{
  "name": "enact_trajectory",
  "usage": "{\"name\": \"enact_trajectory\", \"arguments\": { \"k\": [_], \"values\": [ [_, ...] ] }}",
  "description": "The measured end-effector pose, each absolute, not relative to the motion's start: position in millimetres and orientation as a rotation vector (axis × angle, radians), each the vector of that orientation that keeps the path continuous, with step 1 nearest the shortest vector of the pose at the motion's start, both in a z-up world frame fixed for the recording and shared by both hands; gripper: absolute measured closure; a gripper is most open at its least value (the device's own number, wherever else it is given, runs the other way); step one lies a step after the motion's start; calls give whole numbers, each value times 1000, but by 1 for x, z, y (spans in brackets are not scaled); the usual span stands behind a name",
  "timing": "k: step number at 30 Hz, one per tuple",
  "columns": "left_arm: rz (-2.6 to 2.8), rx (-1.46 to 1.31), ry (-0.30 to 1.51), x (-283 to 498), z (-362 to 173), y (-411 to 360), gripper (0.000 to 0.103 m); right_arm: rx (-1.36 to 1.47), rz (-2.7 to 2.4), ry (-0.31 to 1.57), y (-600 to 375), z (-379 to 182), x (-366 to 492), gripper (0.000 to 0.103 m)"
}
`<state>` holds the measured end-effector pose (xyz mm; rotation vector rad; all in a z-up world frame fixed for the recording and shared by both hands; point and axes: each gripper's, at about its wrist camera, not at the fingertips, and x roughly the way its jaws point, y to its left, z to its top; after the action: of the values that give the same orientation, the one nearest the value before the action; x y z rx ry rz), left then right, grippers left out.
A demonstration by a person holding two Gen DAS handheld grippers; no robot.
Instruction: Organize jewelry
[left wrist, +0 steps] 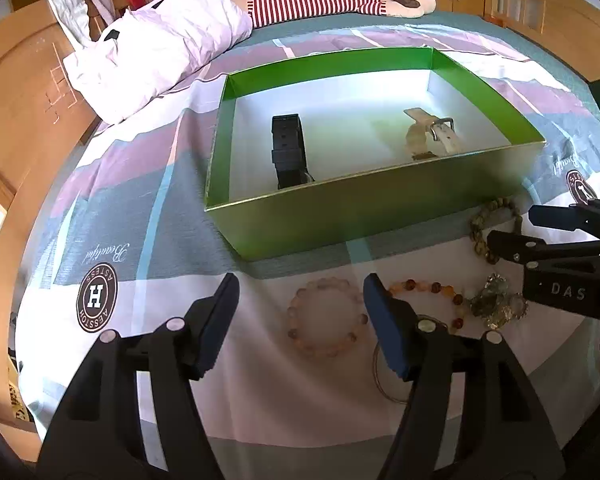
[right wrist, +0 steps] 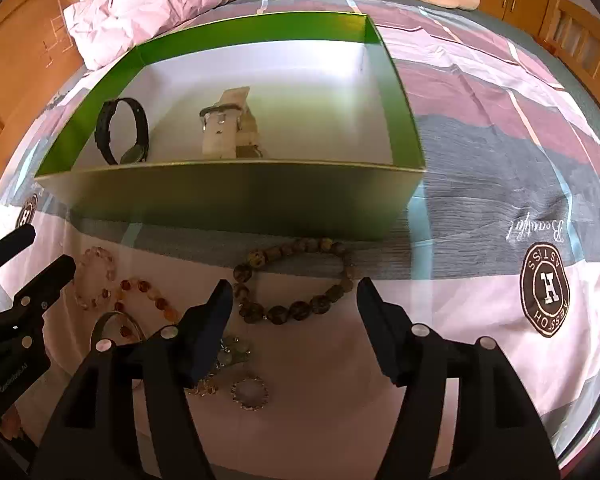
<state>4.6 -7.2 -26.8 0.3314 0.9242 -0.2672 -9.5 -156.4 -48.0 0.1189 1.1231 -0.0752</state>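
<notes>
Two watches already lie inside the green box, so sorting is under way. Both the left gripper and right gripper stand wide and empty, poised above the pale pink bracelet and dark beaded bracelet near the box's front wall, likely next pickups.

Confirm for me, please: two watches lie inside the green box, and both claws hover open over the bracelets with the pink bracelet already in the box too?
Not quite: the pink bracelet lies outside the green box, on the bedspread between the left claw's fingers, per the left wrist view.
</notes>
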Motion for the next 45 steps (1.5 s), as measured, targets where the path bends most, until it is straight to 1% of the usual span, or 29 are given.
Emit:
{"name": "enact_trajectory", "arguments": {
  "k": [6,7,8,9,11,13,17,22,27,29,31,33,38,40,45],
  "values": [
    [-269,345,915,3,-27,-9,37,18,-96,1096,-146,-49,-11,39],
    [-270,347,914,3,-27,-10,37,10,-97,1093,-145,-50,-11,50],
    [-271,349,913,3,-27,-10,36,4,-96,1099,-144,-51,-11,56],
    [-271,352,913,3,-27,-11,36,4,-92,1106,-144,-52,-11,66],
    [-271,355,912,2,-28,-11,35,0,-103,1102,-146,-53,-10,73],
    [-270,359,914,2,-28,-12,35,-1,-113,1101,-148,-52,-10,85],
    [-269,361,915,2,-28,-12,35,45,-130,1098,-160,-49,-9,92],
    [-259,362,923,3,-30,-10,33,133,-184,1076,-183,-40,-10,93],
    [-206,335,956,14,-34,1,33,232,-186,1100,-200,-40,-11,91],
    [-186,297,977,21,-35,10,33,232,-206,1103,-202,-39,-11,88],
    [-168,254,1000,28,-36,19,33,240,-222,1107,-206,-40,-12,77],
    [-160,216,1023,33,-38,25,33,266,-233,1115,-212,-42,-15,70],
    [-145,88,1100,45,-46,45,32,336,-194,1118,-215,-48,-13,70],
    [-148,32,1132,49,-51,52,32,321,-181,1123,-211,-50,-11,70],
    [-148,51,1155,49,-58,48,32,241,-169,1139,-196,-53,-5,70]
  ]
}}
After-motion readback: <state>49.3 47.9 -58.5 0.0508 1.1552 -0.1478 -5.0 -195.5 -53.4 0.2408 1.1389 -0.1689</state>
